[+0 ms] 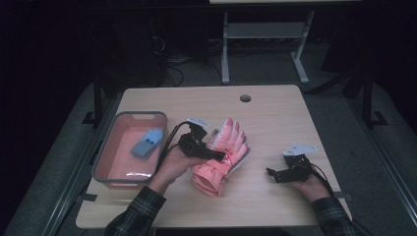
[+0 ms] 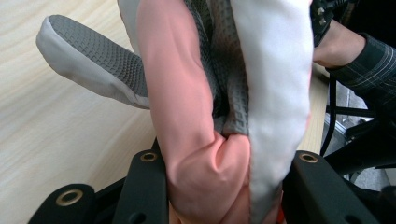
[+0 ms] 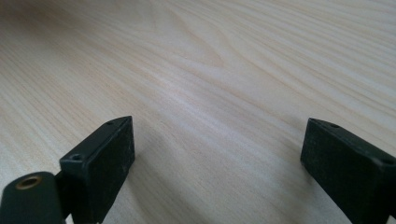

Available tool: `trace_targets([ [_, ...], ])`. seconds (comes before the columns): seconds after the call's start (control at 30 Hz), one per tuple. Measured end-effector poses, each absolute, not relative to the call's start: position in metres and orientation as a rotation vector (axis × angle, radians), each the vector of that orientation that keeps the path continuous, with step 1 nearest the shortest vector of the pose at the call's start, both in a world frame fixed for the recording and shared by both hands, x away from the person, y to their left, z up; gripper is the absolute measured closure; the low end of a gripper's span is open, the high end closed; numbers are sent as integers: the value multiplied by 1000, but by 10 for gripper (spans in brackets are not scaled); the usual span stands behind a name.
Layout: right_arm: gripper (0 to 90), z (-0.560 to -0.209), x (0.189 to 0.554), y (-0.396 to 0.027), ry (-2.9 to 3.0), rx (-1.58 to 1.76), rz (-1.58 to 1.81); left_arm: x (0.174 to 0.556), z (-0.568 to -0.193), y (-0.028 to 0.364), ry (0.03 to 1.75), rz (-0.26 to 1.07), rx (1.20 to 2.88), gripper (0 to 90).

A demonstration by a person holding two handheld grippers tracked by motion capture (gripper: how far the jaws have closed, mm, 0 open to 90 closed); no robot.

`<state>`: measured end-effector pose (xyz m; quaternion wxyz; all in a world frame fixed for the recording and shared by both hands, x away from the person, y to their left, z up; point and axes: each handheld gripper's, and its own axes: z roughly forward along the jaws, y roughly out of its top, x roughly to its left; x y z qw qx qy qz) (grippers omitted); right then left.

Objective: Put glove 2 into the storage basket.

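While the left gripper pinches the pink glove near mid-table, just right of the grey bin, the fabric bunches softly between its jaws. Light and floppy, the glove will likely droop from any single hold; the gathered cuff end seems the firmest place to grasp it. Well apart to the right, the right gripper rests wide open over bare table.
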<state>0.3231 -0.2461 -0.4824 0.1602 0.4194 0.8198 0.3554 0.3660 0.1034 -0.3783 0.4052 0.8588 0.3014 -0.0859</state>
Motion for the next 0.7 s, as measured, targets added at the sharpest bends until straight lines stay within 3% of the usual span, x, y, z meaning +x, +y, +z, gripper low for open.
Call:
trace_targets([
  [0.7,94,-482,323,-246,2343,1203,1015,374,-337,152,831,-118,2137,621],
])
